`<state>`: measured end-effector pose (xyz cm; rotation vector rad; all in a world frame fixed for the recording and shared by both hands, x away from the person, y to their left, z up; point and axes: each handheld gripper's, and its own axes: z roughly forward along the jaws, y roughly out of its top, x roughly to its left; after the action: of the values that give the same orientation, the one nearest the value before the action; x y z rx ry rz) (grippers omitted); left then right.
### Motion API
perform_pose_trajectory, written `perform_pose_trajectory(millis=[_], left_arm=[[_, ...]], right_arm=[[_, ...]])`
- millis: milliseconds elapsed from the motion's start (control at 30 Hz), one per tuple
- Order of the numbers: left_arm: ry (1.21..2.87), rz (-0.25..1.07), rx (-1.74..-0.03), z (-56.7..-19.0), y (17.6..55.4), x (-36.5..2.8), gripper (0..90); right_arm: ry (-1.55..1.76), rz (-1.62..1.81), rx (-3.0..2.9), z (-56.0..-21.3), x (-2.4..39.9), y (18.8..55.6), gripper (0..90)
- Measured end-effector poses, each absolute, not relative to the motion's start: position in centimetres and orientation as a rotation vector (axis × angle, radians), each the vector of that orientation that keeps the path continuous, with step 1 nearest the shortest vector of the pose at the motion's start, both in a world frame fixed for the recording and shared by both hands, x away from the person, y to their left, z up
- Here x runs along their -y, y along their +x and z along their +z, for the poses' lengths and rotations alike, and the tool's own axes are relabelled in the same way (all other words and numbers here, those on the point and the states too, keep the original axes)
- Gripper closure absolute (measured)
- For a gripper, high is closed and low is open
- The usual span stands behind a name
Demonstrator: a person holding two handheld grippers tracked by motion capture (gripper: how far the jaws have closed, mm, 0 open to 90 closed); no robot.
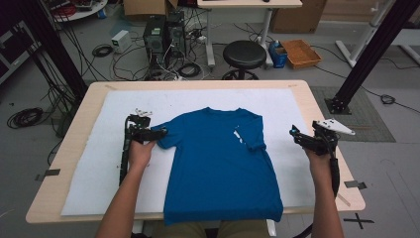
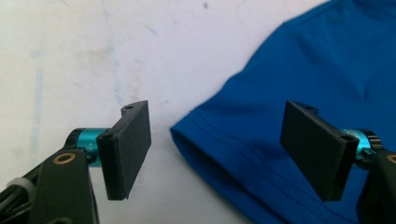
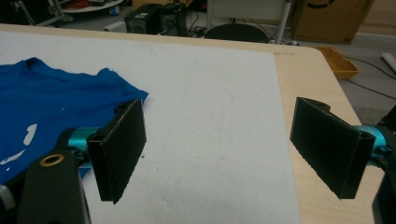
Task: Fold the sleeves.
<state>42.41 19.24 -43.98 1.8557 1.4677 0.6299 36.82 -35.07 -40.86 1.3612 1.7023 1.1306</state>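
Your left gripper (image 1: 148,134) sits left of centre in high view, jaws spread, straddling hem of near sleeve (image 2: 210,144) of blue T-shirt (image 1: 223,163); nothing pinched

Your right gripper (image 1: 307,139) at right of high view, over white mat (image 1: 99,163) edge, near table (image 1: 64,148) rim; jaws spread wide, empty, well apart from shirt

Shirt lies flat, front up, centre of mat, collar toward top of frame, bottom hem hanging over table's near edge; white print (image 1: 239,135) on chest

Black stool (image 1: 244,54) beyond table, top centre
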Motion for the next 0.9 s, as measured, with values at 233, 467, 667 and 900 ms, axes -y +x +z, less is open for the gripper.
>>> perform_pose_trajectory(millis=[233, 467, 667, 900], left_arm=[[1.913, 0.631, -1.427, -44.7, 42.2, -18.4, 60.4], [1.809, 0.546, -1.431, -44.7, 41.9, -19.2, 85.6], [1.773, 0.537, -1.286, -42.5, 41.4, -17.4, 85.7], [1.770, 0.459, -1.113, -39.6, 42.0, -11.9, 83.6]], right_arm=[[1.330, 1.123, -1.737, -41.0, 34.5, 37.0, 18.1], [1.323, 1.125, -1.738, -40.9, 34.4, 36.9, 18.1], [1.324, 1.128, -1.739, -41.1, 34.3, 37.1, 18.1], [1.318, 1.128, -1.754, -41.1, 33.7, 37.2, 18.1]])
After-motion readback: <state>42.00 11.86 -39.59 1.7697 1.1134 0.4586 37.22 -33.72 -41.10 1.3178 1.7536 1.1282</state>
